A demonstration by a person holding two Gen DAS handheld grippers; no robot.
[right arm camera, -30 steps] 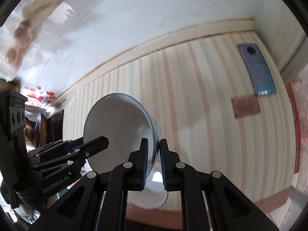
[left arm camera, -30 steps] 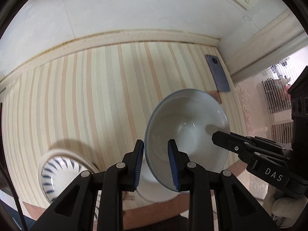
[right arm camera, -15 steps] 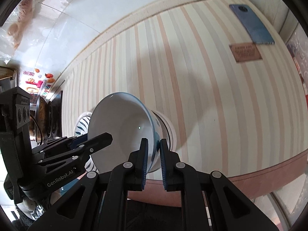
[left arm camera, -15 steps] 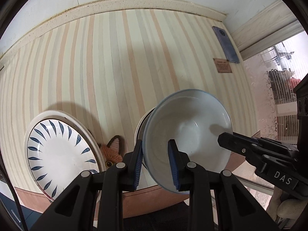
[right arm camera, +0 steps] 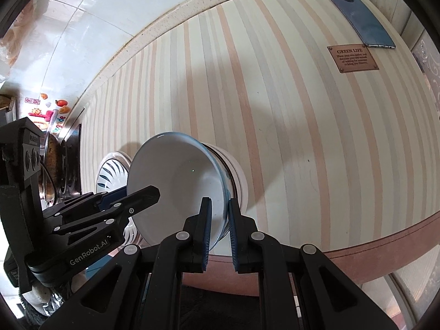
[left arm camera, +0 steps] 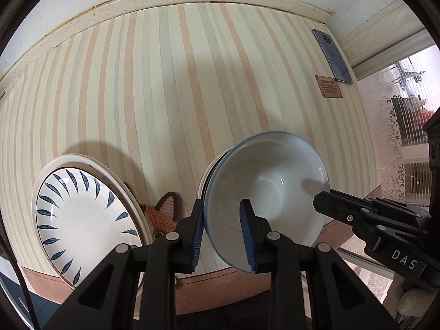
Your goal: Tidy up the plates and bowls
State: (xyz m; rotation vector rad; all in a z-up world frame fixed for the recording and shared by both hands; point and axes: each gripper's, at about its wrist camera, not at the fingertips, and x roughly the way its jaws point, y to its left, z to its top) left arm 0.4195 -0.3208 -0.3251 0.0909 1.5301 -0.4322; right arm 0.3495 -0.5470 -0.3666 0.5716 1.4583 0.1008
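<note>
The bowl point(left arm camera: 264, 189) is pinched at its rim from two sides. Nearest in the left wrist view, the left claw point(left arm camera: 224, 233) is closed on the rim's near-left edge — one blue pad point(left arm camera: 198, 236) is set against the outer wall, the other inside the bowl. In the right wrist view the right claw point(right arm camera: 218, 231) is clamped on the opposite edge of the same rim, its pads narrowly parted by the thin wall alone. Each claw is seen by the other's camera as a black arm reaching to the bowl's far side.

The bowl is held tilted, its white inside turned toward the left camera and its blue-edged rim shown clearly. Just beneath it a second white dish point(right arm camera: 233, 176) is seen, with the bowl's underside close upon it; whether the two touch cannot be told.

To the left of the bowl, a plate point(left arm camera: 82, 217) with blue leaf marks is set on a larger white plate. Between the plates and the bowl a small orange knitted fox point(left arm camera: 162, 217) is partly hidden.

Everything is laid on a striped mat point(left arm camera: 170, 90) with a reddish border. Farther off, a brown label point(right arm camera: 353, 59) is fixed to the mat, and beyond it a blue-grey phone point(right arm camera: 360, 19) is laid near the far corner — close to the speckled ledge and the white wall.
</note>
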